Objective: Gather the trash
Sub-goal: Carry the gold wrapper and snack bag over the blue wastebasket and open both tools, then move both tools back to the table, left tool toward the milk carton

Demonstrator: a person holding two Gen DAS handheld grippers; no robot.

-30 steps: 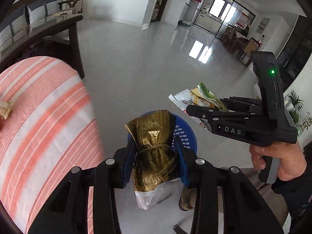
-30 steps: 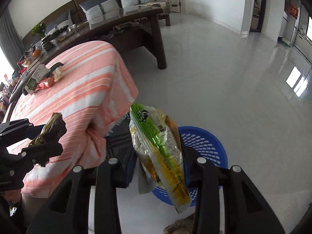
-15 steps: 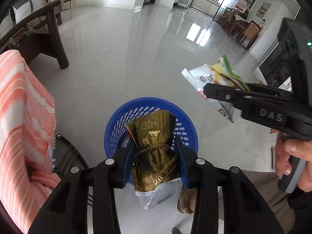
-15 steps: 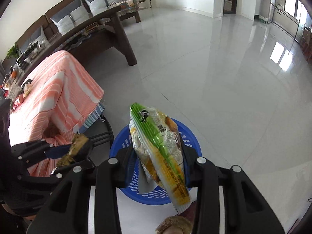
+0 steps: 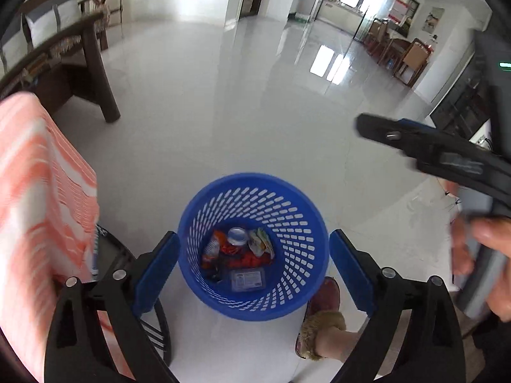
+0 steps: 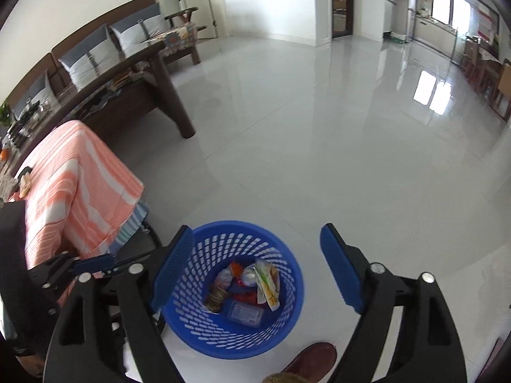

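A blue plastic basket (image 5: 287, 210) stands on the floor below both grippers, also in the right wrist view (image 6: 287, 328). Several pieces of trash lie in it: the green and yellow snack bag (image 6: 267, 282), the gold wrapper (image 6: 214, 300), a clear packet (image 5: 248, 279), red wrappers (image 5: 242, 257). My left gripper (image 5: 254, 265) is open and empty above the basket. My right gripper (image 6: 257, 271) is open and empty above it too; it shows from the side in the left wrist view (image 5: 415, 140).
A table with an orange and white striped cloth (image 6: 70, 185) stands left of the basket, small items at its far end. A dark wooden bench (image 6: 134, 73) lies beyond. The person's slippered foot (image 5: 319, 322) is beside the basket. Glossy white floor (image 6: 319, 127) stretches ahead.
Both grippers opened over the basket. The gold wrapper dropped from the left and the snack bag from the right; both now lie in the basket.
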